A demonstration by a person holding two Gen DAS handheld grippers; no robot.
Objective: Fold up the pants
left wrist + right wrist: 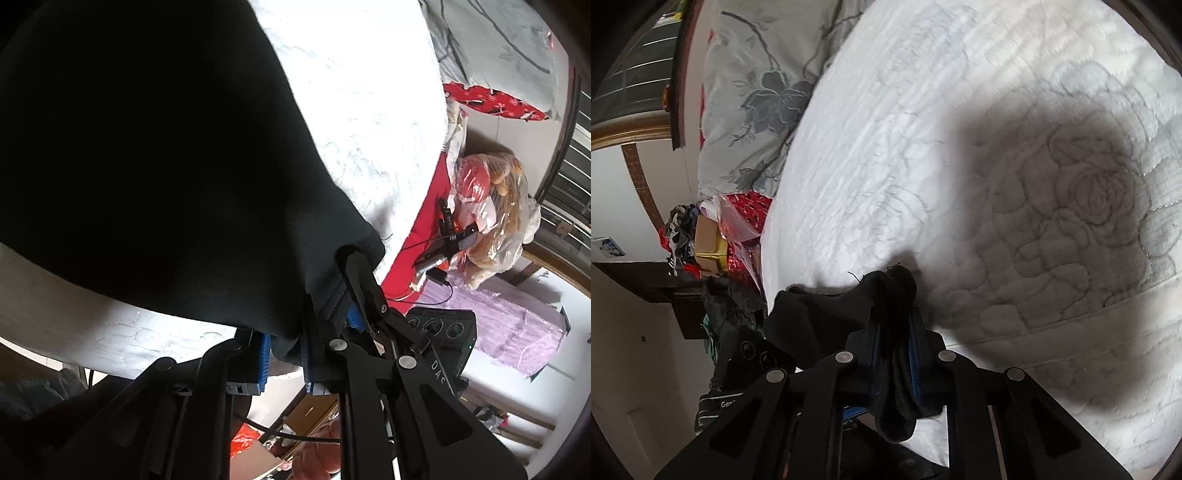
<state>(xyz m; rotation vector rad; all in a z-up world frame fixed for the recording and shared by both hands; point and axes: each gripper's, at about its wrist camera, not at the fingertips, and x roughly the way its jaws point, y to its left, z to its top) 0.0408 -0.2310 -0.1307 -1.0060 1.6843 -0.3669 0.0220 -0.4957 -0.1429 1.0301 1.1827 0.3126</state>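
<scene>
Black pants point(155, 177) lie spread over a white quilted mattress point(369, 110) and fill the left of the left wrist view. My left gripper point(286, 343) is shut on their near hem, with dark cloth pinched between its blue pads point(264, 350). Just to the right, my right gripper point(345, 295) clamps the hem's corner. In the right wrist view the right gripper point(894, 314) is shut on a bunched fold of the pants point(812, 321), and cloth hangs down between its fingers. The left gripper's black body point(750, 350) shows at lower left, its fingertips hidden behind the cloth.
A grey floral duvet point(757, 110) and a red pillow point(491, 99) sit at the mattress's far end. Beside the bed are a plastic bag of plush toys point(491, 199), purple cloth point(509, 317), a cardboard box point(707, 243) and a dark cabinet point(665, 288). The mattress edge point(1034, 328) runs close by.
</scene>
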